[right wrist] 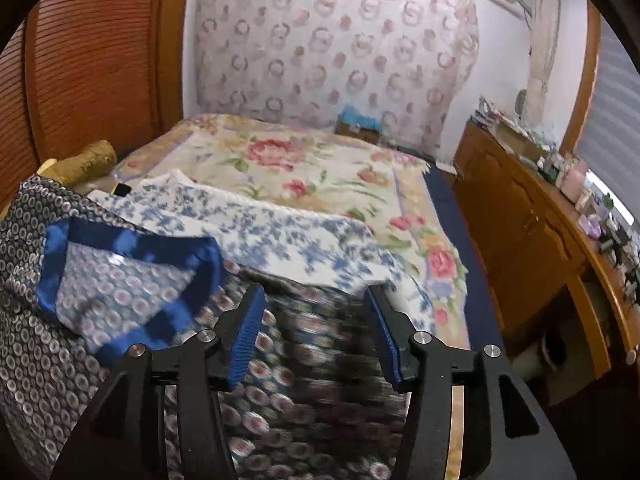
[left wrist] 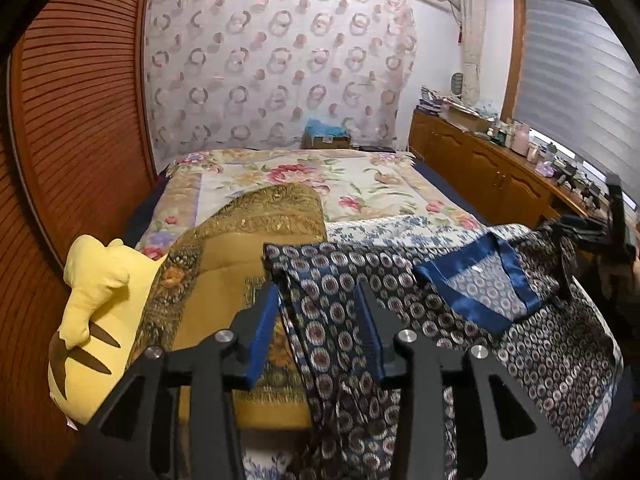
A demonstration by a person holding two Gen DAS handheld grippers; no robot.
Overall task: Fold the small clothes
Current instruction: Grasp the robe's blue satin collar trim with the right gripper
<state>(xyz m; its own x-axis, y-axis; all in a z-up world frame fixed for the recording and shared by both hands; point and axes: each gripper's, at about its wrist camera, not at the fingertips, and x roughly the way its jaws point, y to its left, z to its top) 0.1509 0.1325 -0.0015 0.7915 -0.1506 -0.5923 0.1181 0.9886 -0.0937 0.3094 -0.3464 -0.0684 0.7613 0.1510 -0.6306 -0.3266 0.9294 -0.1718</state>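
Observation:
A dark navy garment with a circle print and a shiny blue collar lies spread on the bed's near end; it also shows in the right wrist view. My left gripper is open, its blue-padded fingers either side of the garment's left edge fold. My right gripper is open just above the garment's right part, holding nothing. In the left wrist view the right gripper shows at the garment's far right corner.
A gold patterned cushion and a yellow plush toy sit left of the garment. A blue-and-white floral cloth lies behind it on the floral bedspread. A wooden cabinet with clutter runs along the right. A slatted wooden door stands on the left.

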